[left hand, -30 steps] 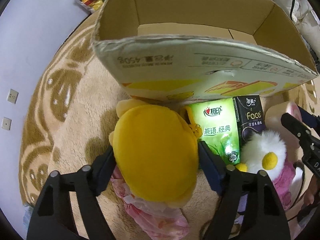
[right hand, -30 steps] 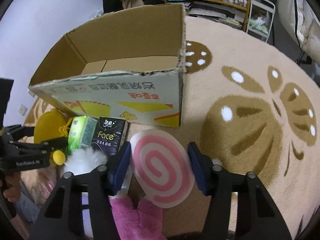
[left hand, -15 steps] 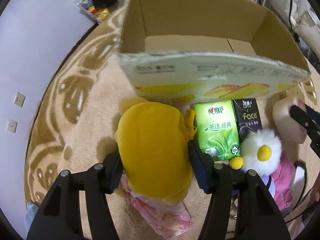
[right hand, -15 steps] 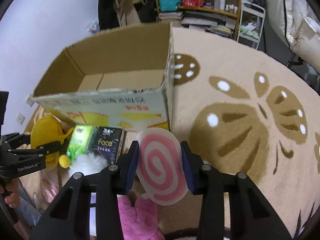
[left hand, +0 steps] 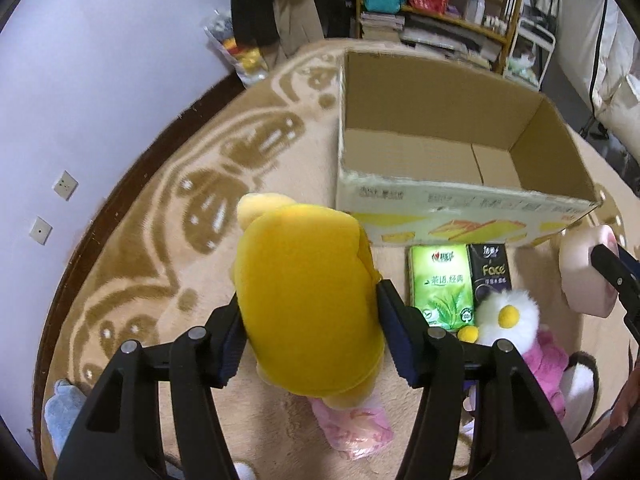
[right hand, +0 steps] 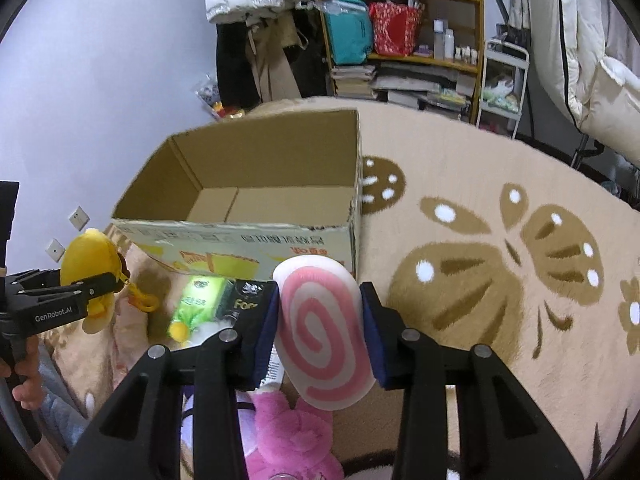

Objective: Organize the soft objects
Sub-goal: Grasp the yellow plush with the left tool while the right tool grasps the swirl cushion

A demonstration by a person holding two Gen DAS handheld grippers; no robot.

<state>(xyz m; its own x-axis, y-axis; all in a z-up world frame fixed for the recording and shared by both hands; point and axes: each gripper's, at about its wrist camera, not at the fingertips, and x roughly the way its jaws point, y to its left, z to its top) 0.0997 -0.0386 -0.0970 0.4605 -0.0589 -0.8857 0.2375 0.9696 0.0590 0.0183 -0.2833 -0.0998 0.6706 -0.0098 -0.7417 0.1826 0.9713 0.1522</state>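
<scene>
The open brown cardboard box (left hand: 448,160) stands on the beige patterned rug (right hand: 500,240), its near wall in the way. The left claw (left hand: 310,316) is clamped on a soft, light yellow plush toy (left hand: 308,292) held mid-body above the rug. The right claw (right hand: 320,320) squeezes a squashy pink-and-white spiral cushion (right hand: 324,332). Two tissue packs (left hand: 460,280) lie below.

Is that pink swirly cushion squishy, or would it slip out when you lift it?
Probably squishy: the pink swirl cushion looks plush and bulges past the right tool clamped on its sides. It likely weighs little, since that side pinch alone holds it above the rug. Its fuzzy cover should resist slipping.
</scene>
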